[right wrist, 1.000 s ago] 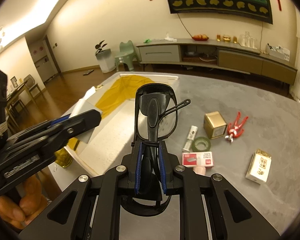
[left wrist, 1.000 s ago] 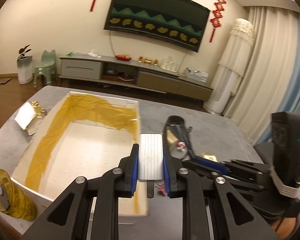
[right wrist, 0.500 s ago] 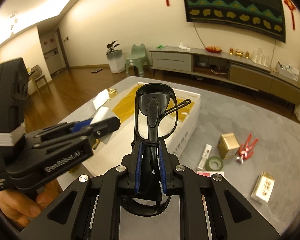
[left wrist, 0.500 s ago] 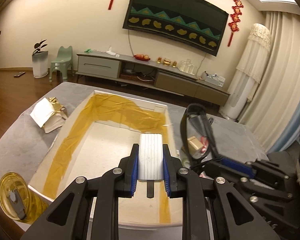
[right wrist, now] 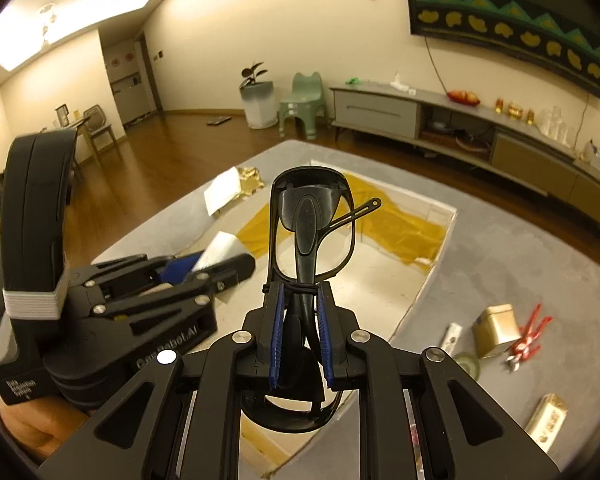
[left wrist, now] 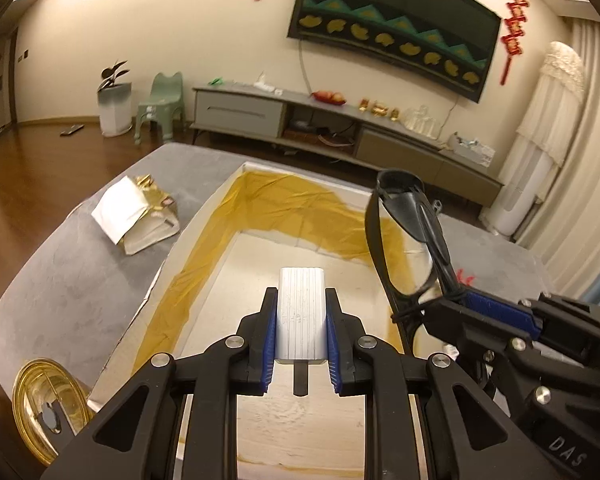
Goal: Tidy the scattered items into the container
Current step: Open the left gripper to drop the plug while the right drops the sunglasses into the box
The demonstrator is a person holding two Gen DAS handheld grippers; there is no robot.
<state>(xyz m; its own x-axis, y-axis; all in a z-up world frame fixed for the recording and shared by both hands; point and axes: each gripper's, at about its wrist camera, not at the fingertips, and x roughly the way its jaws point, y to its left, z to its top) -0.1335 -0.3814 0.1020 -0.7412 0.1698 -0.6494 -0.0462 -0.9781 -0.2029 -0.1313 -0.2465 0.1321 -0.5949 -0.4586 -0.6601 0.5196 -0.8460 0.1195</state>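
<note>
A ribbed, brushed metal case [left wrist: 301, 314] is seen, and glossy black plastic glasses [right wrist: 312, 224]. The box [left wrist: 260, 276] is lined with crinkled yellow film. The table [left wrist: 68, 276] is covered in matt grey cloth. A shiny gold tin [right wrist: 494, 330] is seen.

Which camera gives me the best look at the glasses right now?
Right wrist: the glasses stand centred, front-on, clamped by the right gripper above the box. Left wrist shows them only obliquely, at its right side.

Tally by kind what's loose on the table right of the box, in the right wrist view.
Tube: 1
Gold tin: 1
Red clip: 1
Tape roll: 1
Packet: 1
Total: 5 in view
</note>
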